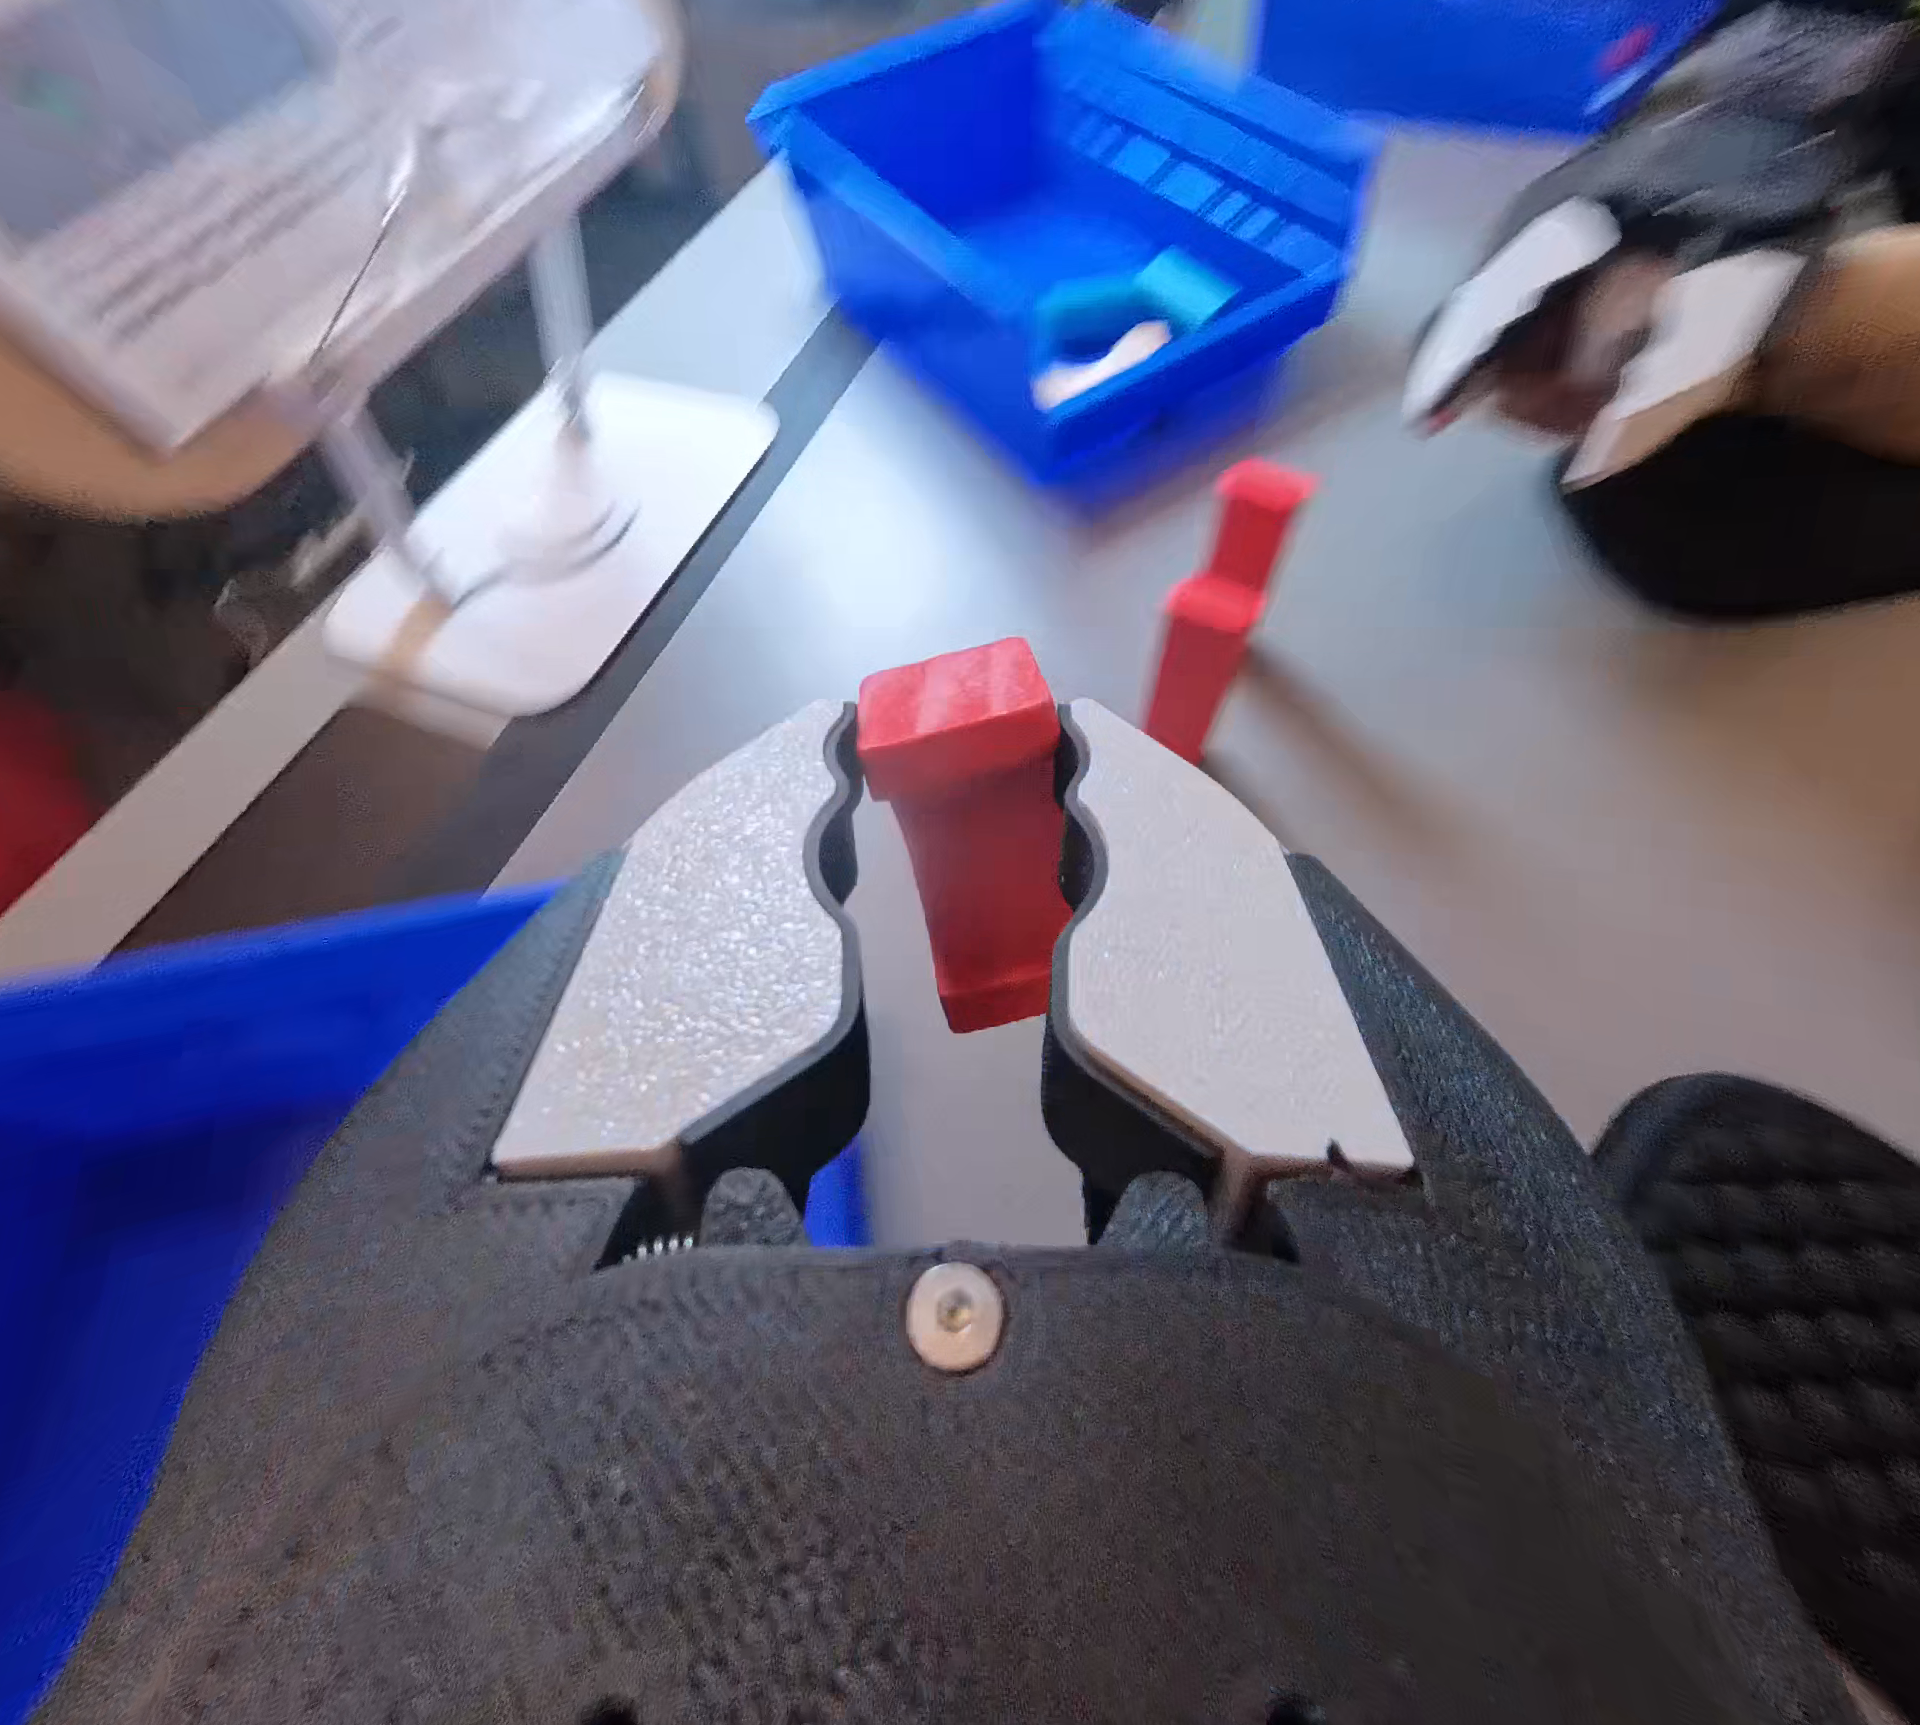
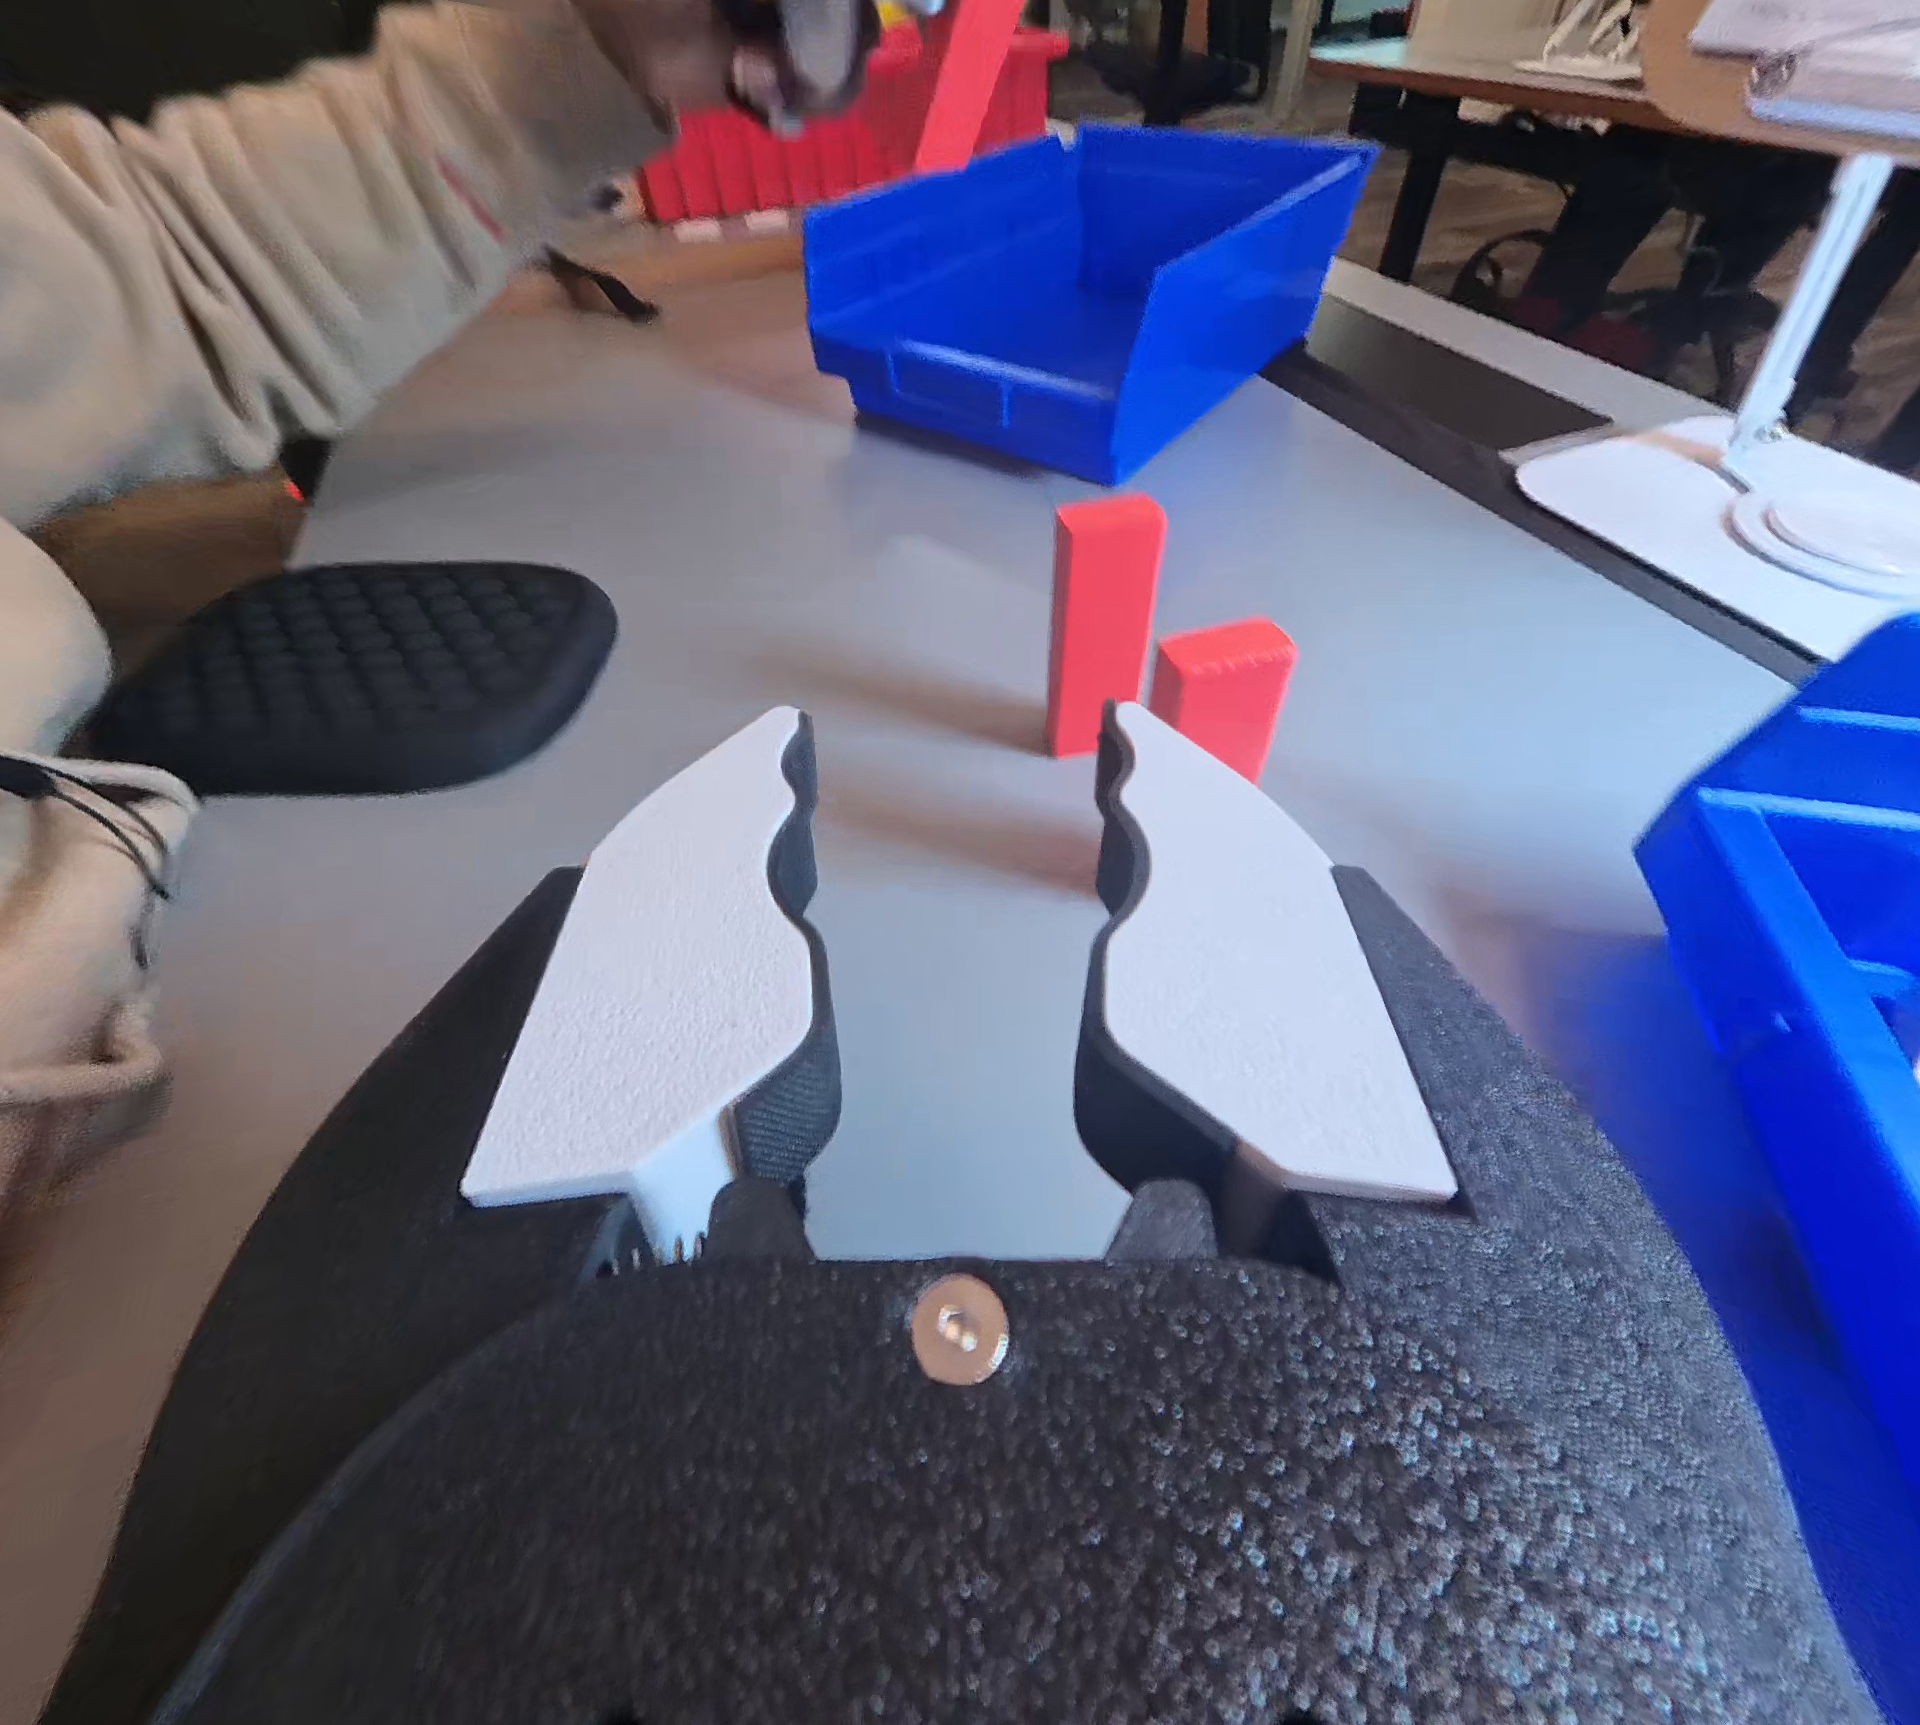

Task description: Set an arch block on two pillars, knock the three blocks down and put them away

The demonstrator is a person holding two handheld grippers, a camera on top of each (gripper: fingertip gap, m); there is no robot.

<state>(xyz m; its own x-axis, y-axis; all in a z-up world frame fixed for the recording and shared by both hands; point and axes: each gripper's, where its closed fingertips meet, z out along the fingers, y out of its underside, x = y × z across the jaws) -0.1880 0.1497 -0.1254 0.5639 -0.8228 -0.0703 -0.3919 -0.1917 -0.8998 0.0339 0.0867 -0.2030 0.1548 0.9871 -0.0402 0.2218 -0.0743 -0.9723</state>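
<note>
1. The left gripper [image 1: 961,745] was clamped on a long red block [image 1: 977,834], its two pale fingers pressing the block's sides near one end, with the block raised clear of the grey table [image 1: 1455,896].
2. From the right wrist view, that same held block [image 2: 977,13] appeared high up and tilted, above and behind an open-fronted blue bin [image 2: 1081,304].
3. The right gripper [image 2: 956,730] had its fingers apart with nothing between them, low over the table and pointing toward two red pillars.
4. The taller pillar [image 2: 1107,626] stood upright on the table; the shorter pillar [image 2: 1226,693] stood just beside it, to its right in the right wrist view.
5. In the left wrist view the two pillars [image 1: 1216,626] lined up one behind the other, between the held block and a second blue bin [image 1: 935,293].
6. That bin held a teal block [image 1: 1143,299] and a pale piece beside it, though blur made their shapes unclear.
7. No arch block could be made out with certainty.
8. A black textured pad [image 2: 353,673] lay on the table at the left in the right wrist view.
9. A white stand base [image 2: 1683,501] rested on the neighbouring surface at the right.
</note>
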